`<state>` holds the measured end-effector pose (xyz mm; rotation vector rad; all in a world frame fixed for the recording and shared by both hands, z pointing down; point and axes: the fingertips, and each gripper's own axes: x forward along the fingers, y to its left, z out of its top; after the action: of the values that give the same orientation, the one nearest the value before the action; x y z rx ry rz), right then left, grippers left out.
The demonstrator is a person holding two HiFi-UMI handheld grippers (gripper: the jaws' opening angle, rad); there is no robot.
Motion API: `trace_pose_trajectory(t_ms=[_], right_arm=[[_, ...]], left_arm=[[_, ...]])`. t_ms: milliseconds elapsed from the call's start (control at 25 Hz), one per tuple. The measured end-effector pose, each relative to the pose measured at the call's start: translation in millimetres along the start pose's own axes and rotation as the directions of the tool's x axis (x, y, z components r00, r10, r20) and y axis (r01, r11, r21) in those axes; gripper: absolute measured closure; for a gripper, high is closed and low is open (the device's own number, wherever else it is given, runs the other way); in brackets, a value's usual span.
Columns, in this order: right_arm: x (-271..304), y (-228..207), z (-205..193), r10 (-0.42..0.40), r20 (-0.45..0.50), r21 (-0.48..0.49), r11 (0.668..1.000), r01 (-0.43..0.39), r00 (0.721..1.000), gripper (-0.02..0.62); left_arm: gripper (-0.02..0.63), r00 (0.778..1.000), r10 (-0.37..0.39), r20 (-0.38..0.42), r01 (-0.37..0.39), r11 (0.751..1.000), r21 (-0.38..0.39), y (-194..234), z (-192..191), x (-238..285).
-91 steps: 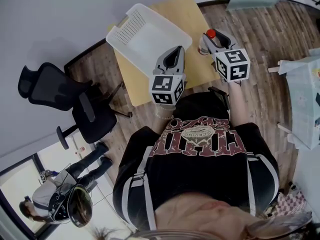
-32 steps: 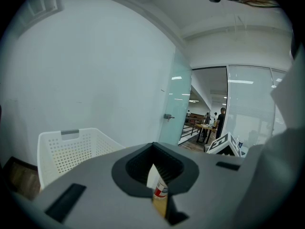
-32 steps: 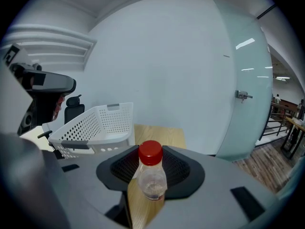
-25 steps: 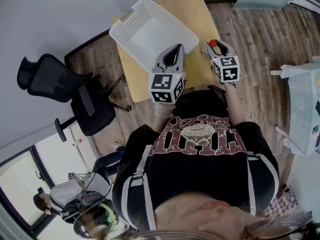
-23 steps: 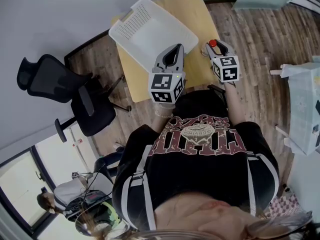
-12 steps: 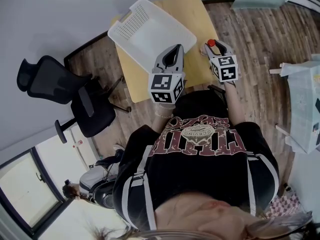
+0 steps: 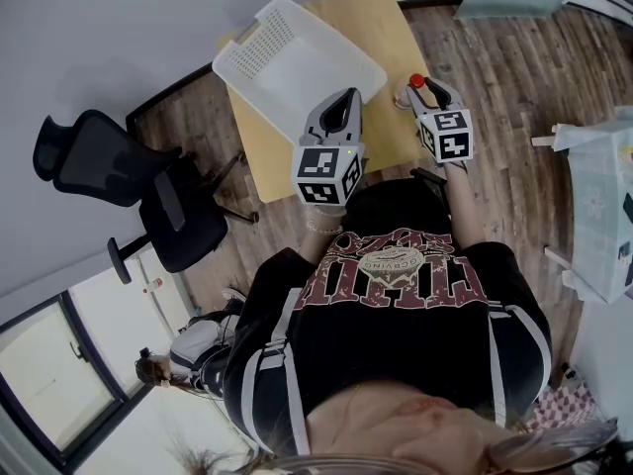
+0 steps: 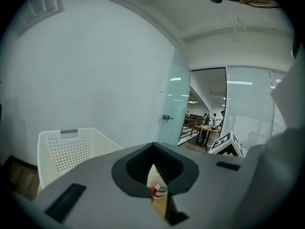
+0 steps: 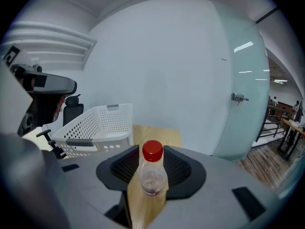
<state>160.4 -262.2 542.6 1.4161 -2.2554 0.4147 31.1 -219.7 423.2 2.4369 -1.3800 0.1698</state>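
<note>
Leftmost, an office chair point(image 7: 109, 181) is sitting on the floor point(image 7: 495, 87), well apart from the counter point(image 7: 381, 28). Next, a white basket point(image 7: 259, 40) is taking up the counter's left part. Its left corner is overhanging the edge there, leaving bare wood mainly along the right strip. The left tongs point(image 7: 346, 97) are hovering over the counter's near edge, just beside the basket's near wall. Their jaws are standing a narrow way apart with nothing between them, and the bottle point(image 7: 415, 81) is showing farther off through the slot. Further right, that bottle is standing upright, red cap on, close to the counter's right edge. The right tongs point(image 7: 427, 89) are hanging around it with jaws parted, a sliver of wood showing between the bottle and the left jaw. Beyond that edge, open floor is stretching rightward.
</note>
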Motion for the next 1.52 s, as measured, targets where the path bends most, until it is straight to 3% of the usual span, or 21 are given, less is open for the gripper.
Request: trace_pose_trajectory(t_ms=[1120, 1520], right_arm=[[-45.6, 11.9, 60.1, 0.019, 0.142, -0.016, 1.0, -0.016, 0.99, 0.433], [-57.3, 27.0, 83.8, 0.034, 0.196, -0.038, 0.999, -0.027, 0.98, 0.502]], left_arm=[[0.56, 1.0, 0.005, 0.021, -0.005, 1.0, -0.011, -2.6, 2.0, -16.0], [0.56, 0.999, 0.008, 0.031, -0.007, 1.0, -0.011, 0.9, 5.1, -23.6]])
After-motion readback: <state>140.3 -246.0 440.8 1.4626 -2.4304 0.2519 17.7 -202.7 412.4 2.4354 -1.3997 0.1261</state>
